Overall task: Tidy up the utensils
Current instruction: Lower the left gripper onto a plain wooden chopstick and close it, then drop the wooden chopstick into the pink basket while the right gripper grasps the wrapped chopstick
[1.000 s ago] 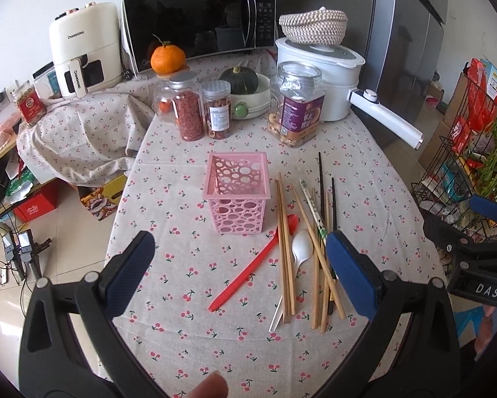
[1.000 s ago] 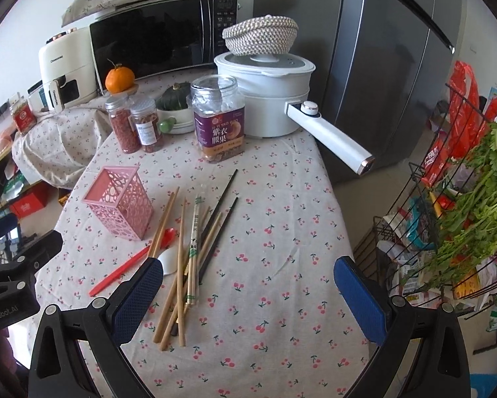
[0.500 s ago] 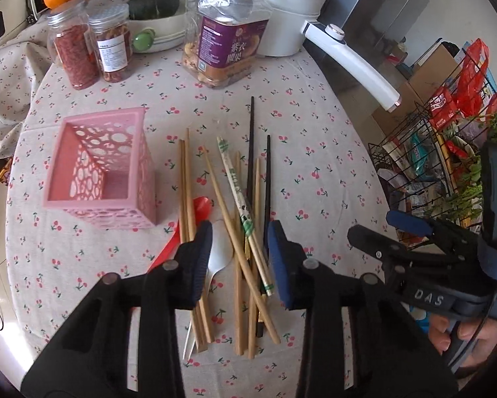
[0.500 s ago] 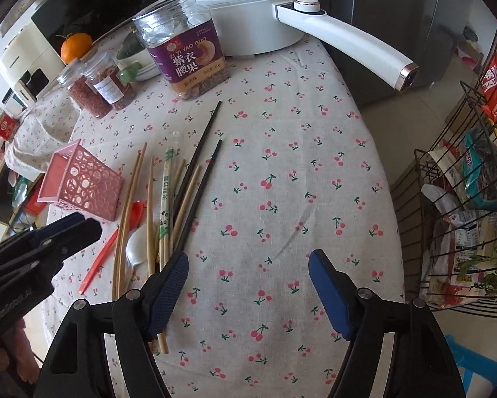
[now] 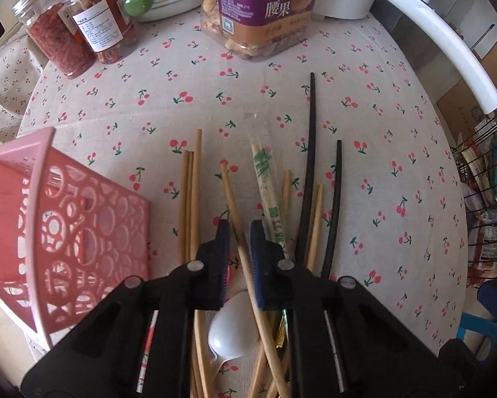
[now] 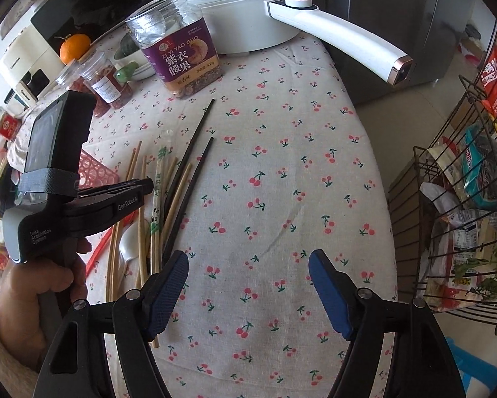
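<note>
Wooden chopsticks (image 5: 190,199), a paper-wrapped pair (image 5: 268,185), two black chopsticks (image 5: 309,165), a white spoon (image 5: 235,325) and a red utensil (image 6: 97,255) lie in a loose pile on the cherry-print cloth. A pink perforated basket (image 5: 66,232) stands just left of the pile. My left gripper (image 5: 239,229) points down into the pile. Its jaws are closing, with one slanted wooden chopstick (image 5: 230,192) between them and a thin gap still beside it. My right gripper (image 6: 248,258) stands open above bare cloth to the right of the pile, holding nothing.
A cashew jar (image 5: 265,10), two smaller jars (image 5: 59,39) and a white pot with a long handle (image 5: 447,49) stand at the back of the table. A wire rack of groceries (image 6: 464,215) is off the right edge. A person's hand (image 6: 32,282) holds the left gripper.
The left gripper came down onto the chopstick pile and its jaws narrowed from wide apart to nearly together around one wooden chopstick. The right gripper dropped lower and narrowed a little.
</note>
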`<action>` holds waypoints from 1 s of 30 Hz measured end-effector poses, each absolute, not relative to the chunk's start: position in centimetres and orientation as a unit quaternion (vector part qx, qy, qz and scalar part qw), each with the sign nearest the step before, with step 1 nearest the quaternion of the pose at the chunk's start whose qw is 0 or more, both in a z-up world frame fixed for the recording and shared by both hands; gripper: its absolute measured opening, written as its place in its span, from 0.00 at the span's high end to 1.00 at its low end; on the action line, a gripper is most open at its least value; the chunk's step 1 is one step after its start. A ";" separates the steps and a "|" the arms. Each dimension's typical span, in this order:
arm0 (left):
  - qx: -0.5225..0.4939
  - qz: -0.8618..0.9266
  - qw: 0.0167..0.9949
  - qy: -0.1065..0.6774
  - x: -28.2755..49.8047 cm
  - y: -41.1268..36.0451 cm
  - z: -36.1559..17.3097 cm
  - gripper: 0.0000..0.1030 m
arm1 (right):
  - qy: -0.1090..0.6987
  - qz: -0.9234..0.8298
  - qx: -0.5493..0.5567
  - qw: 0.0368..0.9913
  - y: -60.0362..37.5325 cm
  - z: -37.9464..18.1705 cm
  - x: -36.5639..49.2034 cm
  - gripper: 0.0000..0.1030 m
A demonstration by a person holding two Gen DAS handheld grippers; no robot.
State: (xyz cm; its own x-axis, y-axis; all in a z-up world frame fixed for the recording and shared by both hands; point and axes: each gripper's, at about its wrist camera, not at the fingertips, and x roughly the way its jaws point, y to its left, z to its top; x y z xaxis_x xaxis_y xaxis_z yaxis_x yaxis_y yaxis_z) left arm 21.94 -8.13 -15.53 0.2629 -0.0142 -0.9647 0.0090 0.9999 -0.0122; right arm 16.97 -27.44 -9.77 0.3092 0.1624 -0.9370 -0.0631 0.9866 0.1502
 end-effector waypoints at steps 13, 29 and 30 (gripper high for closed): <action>-0.015 -0.097 0.848 0.520 15.2 -6.5 -7.2 0.94 | 0.586 0.082 0.046 0.805 -26.4 -10.5 17.8 0.26; -0.043 -0.127 0.895 0.424 9.9 0.7 -2.9 0.94 | 0.571 0.141 0.032 0.808 -17.4 -13.0 23.6 0.65; -0.049 -0.131 0.894 0.426 9.8 1.1 -2.8 0.94 | 0.571 0.138 0.028 0.809 -17.0 -13.4 24.4 0.69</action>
State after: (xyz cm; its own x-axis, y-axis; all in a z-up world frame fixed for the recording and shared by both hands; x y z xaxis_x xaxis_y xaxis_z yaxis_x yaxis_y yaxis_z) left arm 9.81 1.10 -2.76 0.6024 -0.2751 -0.7493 0.1918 0.9611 -0.1988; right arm 24.38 -17.01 -13.43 0.3097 0.2550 -0.9160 -0.1912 0.9604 0.2027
